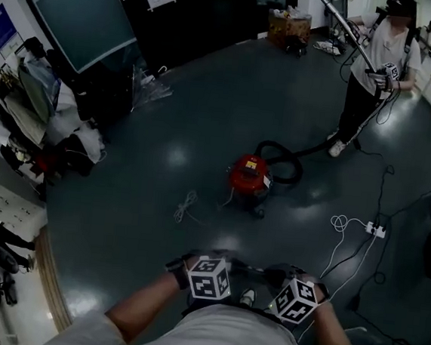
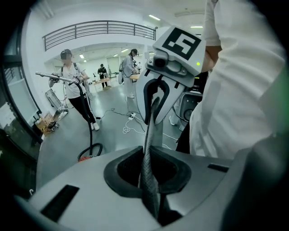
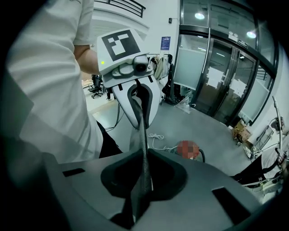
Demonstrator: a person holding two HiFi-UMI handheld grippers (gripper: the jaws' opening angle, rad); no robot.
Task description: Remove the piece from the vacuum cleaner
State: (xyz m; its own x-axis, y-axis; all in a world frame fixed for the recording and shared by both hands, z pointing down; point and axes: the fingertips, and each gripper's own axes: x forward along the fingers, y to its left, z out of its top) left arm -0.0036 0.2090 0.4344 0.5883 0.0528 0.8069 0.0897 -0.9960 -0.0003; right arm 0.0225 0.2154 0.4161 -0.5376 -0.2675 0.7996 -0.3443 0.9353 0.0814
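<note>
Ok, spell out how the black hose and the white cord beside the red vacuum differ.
The black hose is thick; the white cord is thin. The black hose curls in a loop by the red vacuum cleaner and runs toward the standing person; the white cord lies bunched in a small tangle on its left in the head view. Both lie on the dark floor.

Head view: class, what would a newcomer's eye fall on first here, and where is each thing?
The red vacuum cleaner stands out, alone in the middle of the dark floor. Its black hose loops behind it and runs toward a person in a white shirt at the top right, who holds a long tube slanted upward.
</note>
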